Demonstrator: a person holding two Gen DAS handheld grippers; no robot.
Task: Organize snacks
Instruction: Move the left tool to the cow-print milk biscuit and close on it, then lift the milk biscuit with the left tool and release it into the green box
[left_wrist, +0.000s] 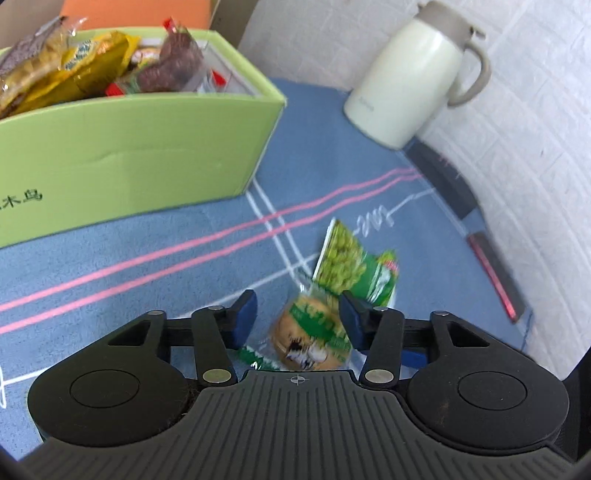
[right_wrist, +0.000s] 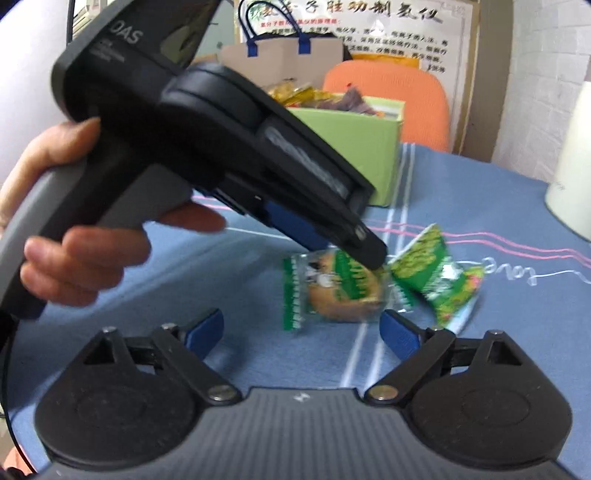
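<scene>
A round pastry in a clear green-printed wrapper (left_wrist: 310, 339) lies on the blue cloth, with a green pea snack packet (left_wrist: 354, 266) just beyond it. My left gripper (left_wrist: 299, 314) is open, its blue fingers either side of the pastry, not closed on it. In the right wrist view the left gripper (right_wrist: 354, 240) hangs over the pastry (right_wrist: 340, 288) with the pea packet (right_wrist: 436, 277) to its right. My right gripper (right_wrist: 303, 328) is open and empty, just short of the pastry. The green box (left_wrist: 129, 147) holds several snack packets.
A cream thermos jug (left_wrist: 413, 74) stands at the back right near the white wall. A knife with a red edge (left_wrist: 491, 266) lies along the cloth's right edge. An orange chair (right_wrist: 388, 96) and a paper bag (right_wrist: 280, 55) stand behind the box.
</scene>
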